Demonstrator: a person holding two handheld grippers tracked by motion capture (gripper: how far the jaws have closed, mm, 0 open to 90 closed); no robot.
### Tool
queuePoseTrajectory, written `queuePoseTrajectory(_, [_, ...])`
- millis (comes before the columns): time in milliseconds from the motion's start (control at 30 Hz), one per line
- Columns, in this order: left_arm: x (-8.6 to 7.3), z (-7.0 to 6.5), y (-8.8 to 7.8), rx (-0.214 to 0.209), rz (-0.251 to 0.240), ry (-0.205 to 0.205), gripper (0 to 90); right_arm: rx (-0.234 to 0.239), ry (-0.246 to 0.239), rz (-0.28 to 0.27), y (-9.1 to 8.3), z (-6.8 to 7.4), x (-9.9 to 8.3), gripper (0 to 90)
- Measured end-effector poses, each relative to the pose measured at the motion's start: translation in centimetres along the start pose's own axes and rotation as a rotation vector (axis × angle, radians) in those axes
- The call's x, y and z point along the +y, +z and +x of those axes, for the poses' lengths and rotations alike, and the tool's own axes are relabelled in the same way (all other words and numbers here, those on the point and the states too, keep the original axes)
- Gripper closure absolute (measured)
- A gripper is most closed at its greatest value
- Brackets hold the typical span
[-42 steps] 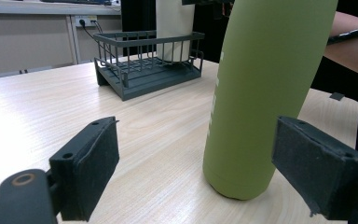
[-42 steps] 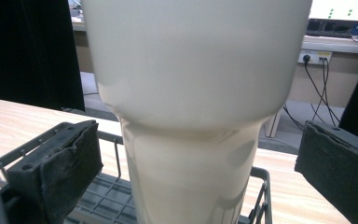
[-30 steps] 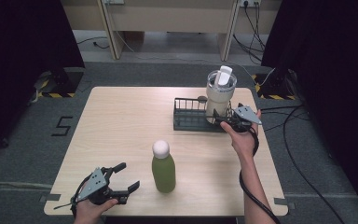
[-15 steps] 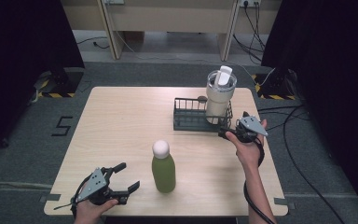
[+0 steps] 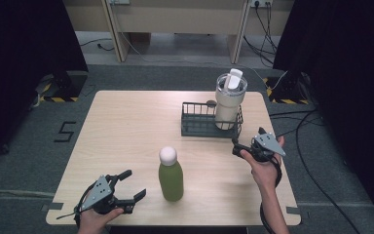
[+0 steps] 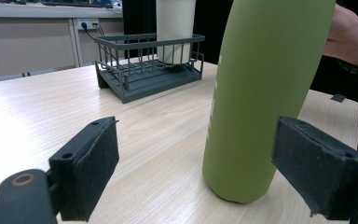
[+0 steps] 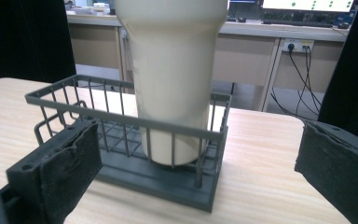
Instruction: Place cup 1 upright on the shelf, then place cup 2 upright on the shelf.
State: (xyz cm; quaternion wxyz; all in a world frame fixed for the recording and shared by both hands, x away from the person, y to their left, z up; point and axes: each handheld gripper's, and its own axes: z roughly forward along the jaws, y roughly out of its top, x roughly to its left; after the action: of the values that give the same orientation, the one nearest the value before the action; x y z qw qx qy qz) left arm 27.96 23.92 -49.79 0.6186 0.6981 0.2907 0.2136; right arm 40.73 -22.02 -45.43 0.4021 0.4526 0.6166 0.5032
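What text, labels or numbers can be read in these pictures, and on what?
"5": dark numeral on the grey floor, left of the table.
White marks down the side of the green bottle: too little shows to read.
Screen with green dots behind the cream tumbler: too small to read.

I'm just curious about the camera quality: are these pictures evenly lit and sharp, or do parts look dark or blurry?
High view: the pale wooden table is evenly lit with soft shadows, while both sides fall into black. Left gripper view: the tall green metal bottle is sharp, but the near black jaws look slightly soft. Right gripper view: the cream plastic tumbler in the dark grey wire rack looks slightly soft overall.
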Motion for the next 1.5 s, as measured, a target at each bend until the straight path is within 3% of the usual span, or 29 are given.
queuePoseTrajectory(667, [0.2, -0.1, 0.3, -0.005, 0.002, 0.004, 14.1, -0.003, 0.034, 0.028, -3.2, 0.0, -2.7, 0.1])
queuePoseTrajectory(1100, [0.3, -0.3, 0.7, -0.006, -0.021, -0.011, 14.1, -0.014, 0.041, 0.010, -3.9, -0.9, -2.4, 0.1])
queuePoseTrajectory(1500, [0.8, -0.9, 0.8, -0.030, -0.032, 0.003, 14.0, -0.034, 0.043, -0.006, -4.2, -1.4, -1.8, 0.1])
